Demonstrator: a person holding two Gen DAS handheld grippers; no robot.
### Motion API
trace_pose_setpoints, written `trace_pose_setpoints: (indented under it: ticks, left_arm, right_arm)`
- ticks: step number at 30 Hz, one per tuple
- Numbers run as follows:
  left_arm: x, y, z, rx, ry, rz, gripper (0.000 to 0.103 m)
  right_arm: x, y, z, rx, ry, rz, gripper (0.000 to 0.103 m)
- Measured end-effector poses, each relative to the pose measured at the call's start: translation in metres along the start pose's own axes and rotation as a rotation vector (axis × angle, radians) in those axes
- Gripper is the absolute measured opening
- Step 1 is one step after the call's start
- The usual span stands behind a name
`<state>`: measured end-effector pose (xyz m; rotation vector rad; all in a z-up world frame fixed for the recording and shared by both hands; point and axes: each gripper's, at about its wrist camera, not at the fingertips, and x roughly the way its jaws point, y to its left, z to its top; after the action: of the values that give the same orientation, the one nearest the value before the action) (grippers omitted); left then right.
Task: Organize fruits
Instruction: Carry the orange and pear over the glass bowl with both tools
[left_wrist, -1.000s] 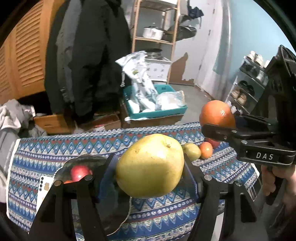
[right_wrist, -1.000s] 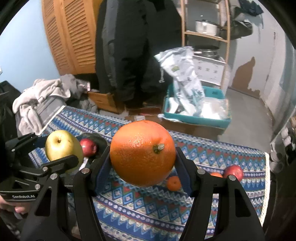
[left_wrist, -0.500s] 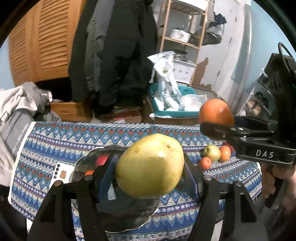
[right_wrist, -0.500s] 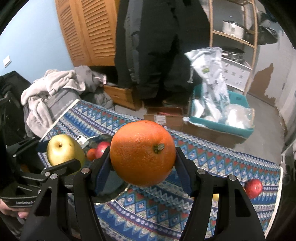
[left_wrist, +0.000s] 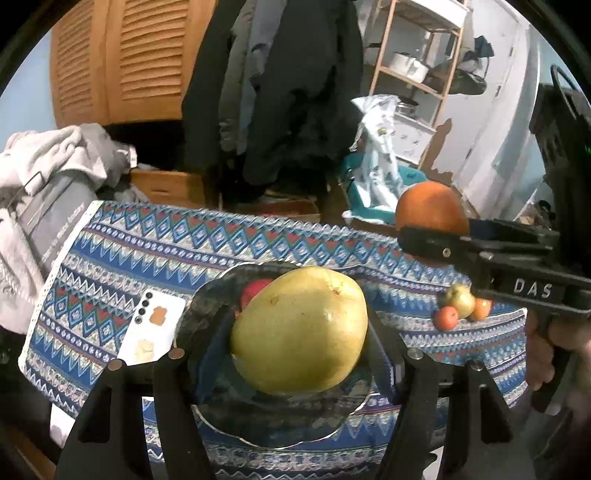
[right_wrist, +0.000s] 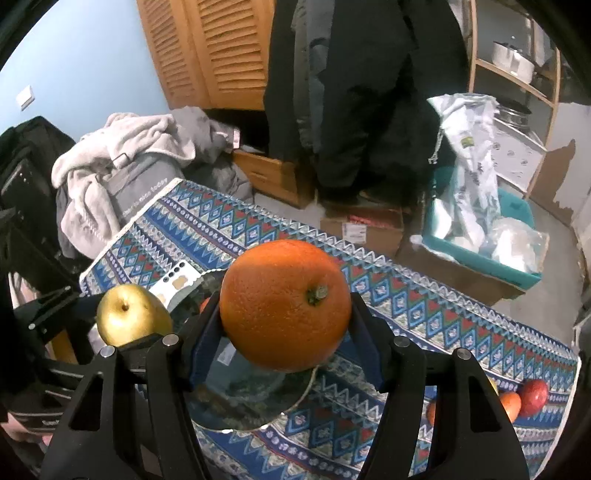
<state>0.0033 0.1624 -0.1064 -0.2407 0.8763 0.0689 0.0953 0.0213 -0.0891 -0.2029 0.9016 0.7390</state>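
Observation:
My left gripper (left_wrist: 301, 332) is shut on a large yellow pear (left_wrist: 299, 328), which hangs over a dark glass plate (left_wrist: 280, 424) on the patterned tablecloth. A red apple (left_wrist: 255, 290) lies on that plate behind the pear. In the right wrist view my right gripper (right_wrist: 286, 325) is shut on a big orange (right_wrist: 284, 304) above the plate's (right_wrist: 243, 402) right side. The same orange (left_wrist: 430, 206) and the right gripper show at the right in the left wrist view. The pear (right_wrist: 129, 319) appears at the left in the right wrist view.
A white phone (left_wrist: 151, 328) lies left of the plate. A few small fruits (left_wrist: 460, 306) sit near the cloth's right end, also seen as a red apple (right_wrist: 533, 397). Clothes pile (right_wrist: 122, 162) at the left, a teal bin (right_wrist: 480, 254) and boxes stand behind the table.
Both grippers have moved left and a little down with their fruits. The plate now lies right under them, and the loose fruits have slid toward the right of the views.

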Motion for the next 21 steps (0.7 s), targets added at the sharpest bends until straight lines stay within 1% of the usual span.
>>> trace_pose_setpoints:
  ticks: [10, 21]
  left_arm:
    - [0.027, 0.026, -0.017, -0.038, 0.071, 0.052, 0.069]
    - [0.056, 0.043, -0.031, -0.095, 0.160, 0.073, 0.070]
  right_arm:
    - [0.028, 0.009, 0.001, -0.007, 0.051, 0.010, 0.065]
    - [0.053, 0.007, -0.009, 0.008, 0.116, 0.013, 0.065]
